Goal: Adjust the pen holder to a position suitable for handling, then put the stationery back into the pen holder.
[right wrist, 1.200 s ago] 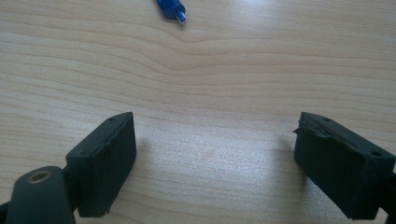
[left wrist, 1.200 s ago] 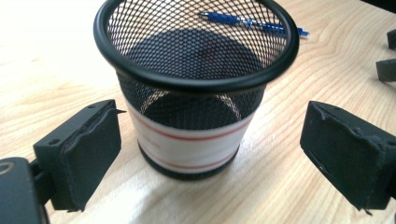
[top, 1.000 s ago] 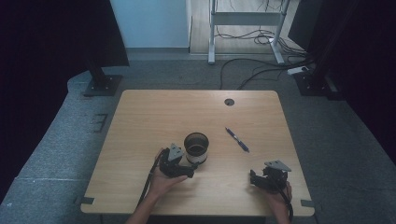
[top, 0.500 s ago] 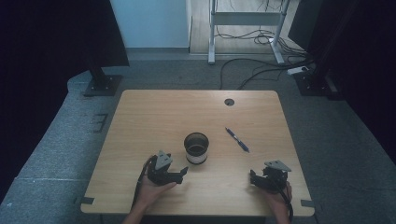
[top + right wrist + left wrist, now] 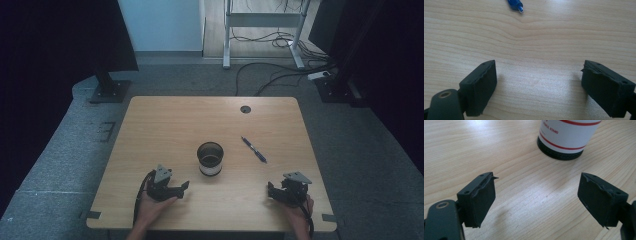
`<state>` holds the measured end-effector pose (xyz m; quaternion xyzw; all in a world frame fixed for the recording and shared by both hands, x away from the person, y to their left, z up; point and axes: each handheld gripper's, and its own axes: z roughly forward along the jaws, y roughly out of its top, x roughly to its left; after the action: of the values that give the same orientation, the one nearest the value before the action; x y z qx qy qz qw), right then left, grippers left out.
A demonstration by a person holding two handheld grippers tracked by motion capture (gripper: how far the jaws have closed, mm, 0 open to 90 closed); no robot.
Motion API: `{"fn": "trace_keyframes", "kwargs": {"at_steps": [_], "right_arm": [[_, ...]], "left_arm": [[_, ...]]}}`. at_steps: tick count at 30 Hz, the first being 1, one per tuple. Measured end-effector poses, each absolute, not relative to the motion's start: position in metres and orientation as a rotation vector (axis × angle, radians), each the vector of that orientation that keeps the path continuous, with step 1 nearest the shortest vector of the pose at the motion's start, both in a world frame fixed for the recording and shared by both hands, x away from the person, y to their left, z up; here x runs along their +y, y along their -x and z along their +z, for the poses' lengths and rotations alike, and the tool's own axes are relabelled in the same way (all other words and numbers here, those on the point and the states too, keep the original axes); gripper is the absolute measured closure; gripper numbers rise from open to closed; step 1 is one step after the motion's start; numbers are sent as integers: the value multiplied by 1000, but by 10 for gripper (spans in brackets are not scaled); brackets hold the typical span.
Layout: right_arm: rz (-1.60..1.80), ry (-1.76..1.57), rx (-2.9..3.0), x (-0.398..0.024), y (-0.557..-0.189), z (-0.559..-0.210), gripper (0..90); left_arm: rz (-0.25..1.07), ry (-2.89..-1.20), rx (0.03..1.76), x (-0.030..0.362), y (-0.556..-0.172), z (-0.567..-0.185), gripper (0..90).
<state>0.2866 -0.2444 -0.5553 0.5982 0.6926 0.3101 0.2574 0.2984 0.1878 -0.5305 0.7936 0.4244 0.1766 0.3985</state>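
Observation:
A white pencil stand [image 5: 210, 159] with red stripes, a black base and a dark rim stands upright near the middle of the wooden table [image 5: 165, 125]. Its lower part rises at the top of the left gripper view [image 5: 567, 140]. My left gripper [image 5: 183, 190] rests near the front edge, left of and apart from the stand, open and holding nothing [image 5: 536, 195]. A blue pen [image 5: 254, 149] lies right of the stand; its tip [image 5: 515, 4] lies beyond my right gripper's jaws. My right gripper [image 5: 271, 192] sits at the front right, open and holding nothing [image 5: 539, 82].
A round cable hole [image 5: 245, 109] sits near the table's far edge. Beyond the table are a metal frame [image 5: 262, 30] with cables on the floor and a dark monitor stand [image 5: 107, 85] at the left.
My left gripper has drawn back from the pencil stand toward the front left edge. The stand stays where it was. The right gripper and the pen have not moved.

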Motion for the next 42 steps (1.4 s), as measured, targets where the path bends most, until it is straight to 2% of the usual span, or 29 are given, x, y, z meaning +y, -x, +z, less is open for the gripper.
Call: {"fn": "trace_keyframes", "kwargs": {"at_steps": [5, 12, 21, 32, 42], "right_arm": [[834, -1624, 1870, -245, -287, -555, 133], [914, -1578, 1821, -245, -282, -547, 238], [1052, -1483, 1830, -232, -282, -529, 292], [1057, -1403, 1898, -204, -325, -506, 384], [993, -1400, 1961, -198, -359, -506, 439]], "left_arm": [[443, -2003, 1076, 190, -298, -530, 150], [431, -2026, 1089, 192, -299, -536, 163], [426, -1974, 1096, 199, -296, -529, 156], [407, -1973, 1096, 201, -296, -530, 161], [383, -1993, 1067, 196, -298, -532, 164]]}}
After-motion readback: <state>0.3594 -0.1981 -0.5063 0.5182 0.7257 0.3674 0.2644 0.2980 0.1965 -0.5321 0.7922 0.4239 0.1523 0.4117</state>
